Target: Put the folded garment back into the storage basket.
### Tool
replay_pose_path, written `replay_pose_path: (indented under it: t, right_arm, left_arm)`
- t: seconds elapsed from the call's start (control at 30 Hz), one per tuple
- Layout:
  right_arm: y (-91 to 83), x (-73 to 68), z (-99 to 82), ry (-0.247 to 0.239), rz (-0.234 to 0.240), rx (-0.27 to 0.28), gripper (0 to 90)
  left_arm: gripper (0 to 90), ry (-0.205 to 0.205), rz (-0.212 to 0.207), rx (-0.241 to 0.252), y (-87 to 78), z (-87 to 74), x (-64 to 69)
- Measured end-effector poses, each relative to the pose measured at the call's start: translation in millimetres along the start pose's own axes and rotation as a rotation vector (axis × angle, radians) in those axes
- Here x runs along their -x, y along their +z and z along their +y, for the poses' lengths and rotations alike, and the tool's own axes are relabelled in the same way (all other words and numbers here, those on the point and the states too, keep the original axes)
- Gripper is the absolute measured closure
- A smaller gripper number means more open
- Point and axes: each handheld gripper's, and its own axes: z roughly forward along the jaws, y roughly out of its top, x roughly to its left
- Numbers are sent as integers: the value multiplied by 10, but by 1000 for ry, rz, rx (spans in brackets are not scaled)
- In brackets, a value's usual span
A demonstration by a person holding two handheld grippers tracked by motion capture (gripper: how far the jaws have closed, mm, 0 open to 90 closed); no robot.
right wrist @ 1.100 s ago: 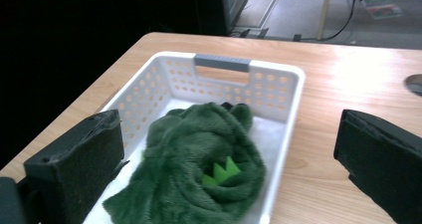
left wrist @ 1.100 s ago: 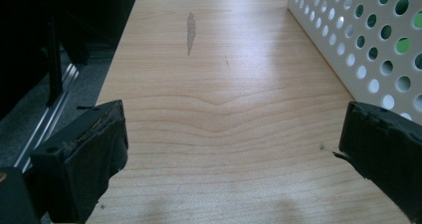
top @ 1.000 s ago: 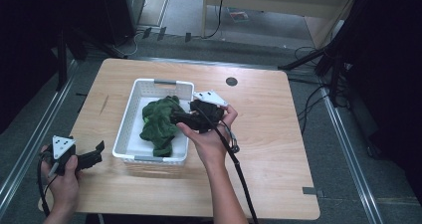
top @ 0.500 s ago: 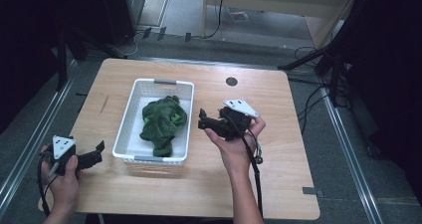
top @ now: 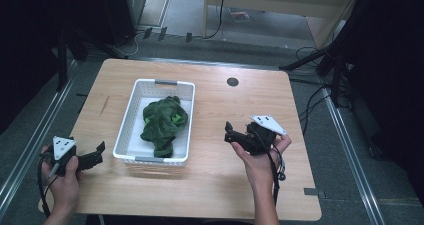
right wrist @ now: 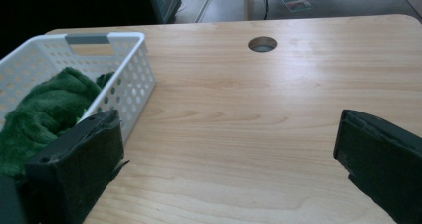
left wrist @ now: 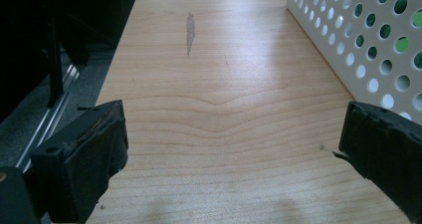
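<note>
Two black jaws on the right gripper (top: 231, 134) stand wide apart with nothing between them, and bare wood shows through the gap in the right gripper view. Two more on the left gripper (top: 98, 152) are spread just as wide, also empty, over the near left corner of the table. One hand holds each tool: the right hand (top: 260, 152) cups its gripper from below, right of the basket and apart from it, and the left hand (top: 61, 171) grips the other, just left of the basket's near corner. Each gripper carries one grey three-cornered plate on top.

One white perforated plastic basket (top: 129, 122) with a grey handle strip on its far rim sits left of the middle of the light wooden table (top: 220, 182). Inside it lies one crumpled dark green fleecy cloth (top: 162, 122), bunched along the basket's length with a small bright green patch showing in its folds. One round grey cable hole (top: 232, 81) is set into the tabletop near the far edge, well apart from the basket.
</note>
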Motion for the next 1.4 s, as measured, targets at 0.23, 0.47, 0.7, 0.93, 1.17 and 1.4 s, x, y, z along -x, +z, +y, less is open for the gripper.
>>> replay_pose_path:
  t: [0.23,0.47,0.7,0.93,1.17,1.4]
  right_arm:
    - [-66,247,-172,15,-24,-9,0]
    - [-118,434,-320,25,-48,-18,0]
    - [-194,698,-518,47,-97,-32,0]
    - [-276,908,-694,61,-126,-36,0]
    - [-334,1066,-837,68,-154,-46,0]
    - [-433,1198,-949,69,-147,-46,0]
  left_arm:
    - [1,3,-1,-1,-1,0,2]
    - [1,5,-2,-2,-2,0,2]
    - [1,6,-1,0,-2,-1,3]
    - [1,6,-1,-1,-2,0,3]
    - [1,6,-1,-2,-3,0,1]
    - [1,3,-1,0,-2,0,0]
